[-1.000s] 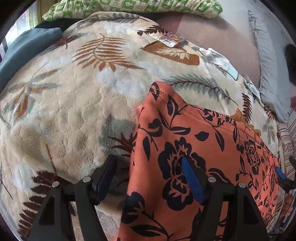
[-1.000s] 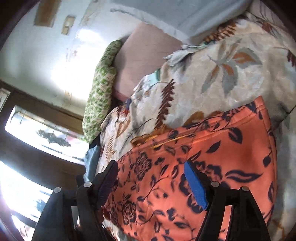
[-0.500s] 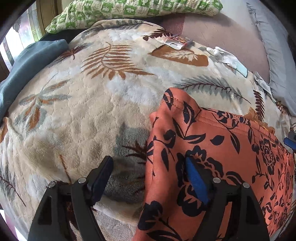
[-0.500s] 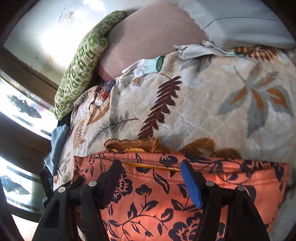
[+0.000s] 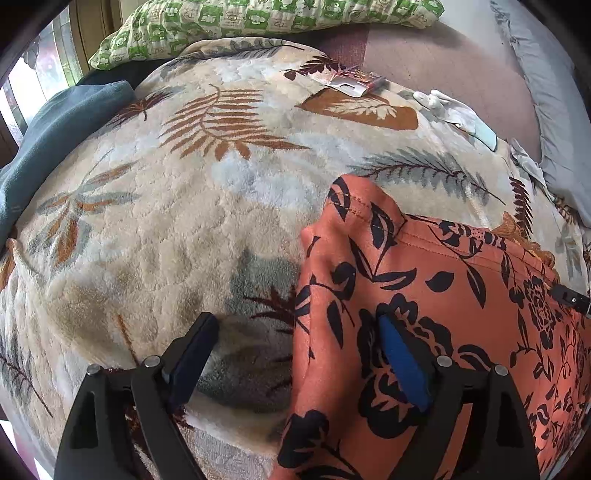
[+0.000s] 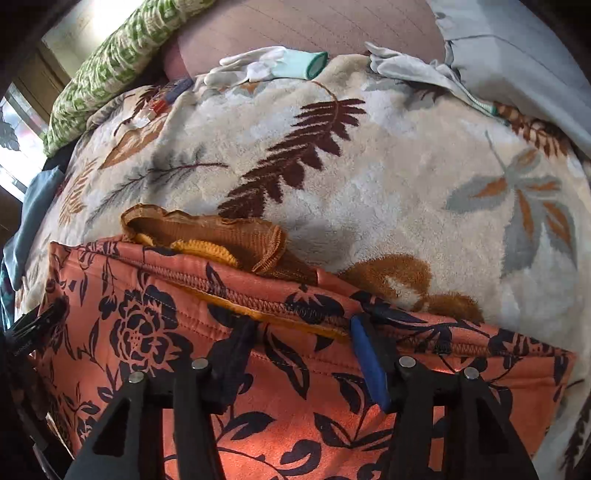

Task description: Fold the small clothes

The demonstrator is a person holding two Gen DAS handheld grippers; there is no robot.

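Left wrist view: left gripper [image 5: 297,354] jaws spread wide, gripping nothing. Its blue-padded finger [image 5: 402,365] sits over the orange floral garment [image 5: 424,295]; the other finger [image 5: 194,354] is off the cloth, over the leaf-print fleece blanket [image 5: 166,229]. Garment lies on the blanket, filling the lower right of the view, with one hemmed corner bunched up toward blanket centre. Far side of the blanket: a green checked pillow [image 5: 258,18], a foil packet [image 5: 354,79] and a white glove [image 5: 454,112] near the blanket's far edge. Blue-grey cloth [image 5: 55,136] lies off the blanket's left edge. Part of the right gripper [image 5: 570,297] pokes in over the garment's right end. Right wrist view: right gripper [image 6: 303,354] also wide, not clamped on anything, both fingers over the orange floral garment [image 6: 295,424] just short of its stitched edge. Cannot tell whether the fingertips touch the fabric. A brown-and-yellow knit piece [image 6: 207,236] sticks out from under the garment's far edge, onto the blanket [image 6: 406,184]. White glove [image 6: 269,64] and a grey pillow [image 6: 524,48] sit at the blanket's far edge.
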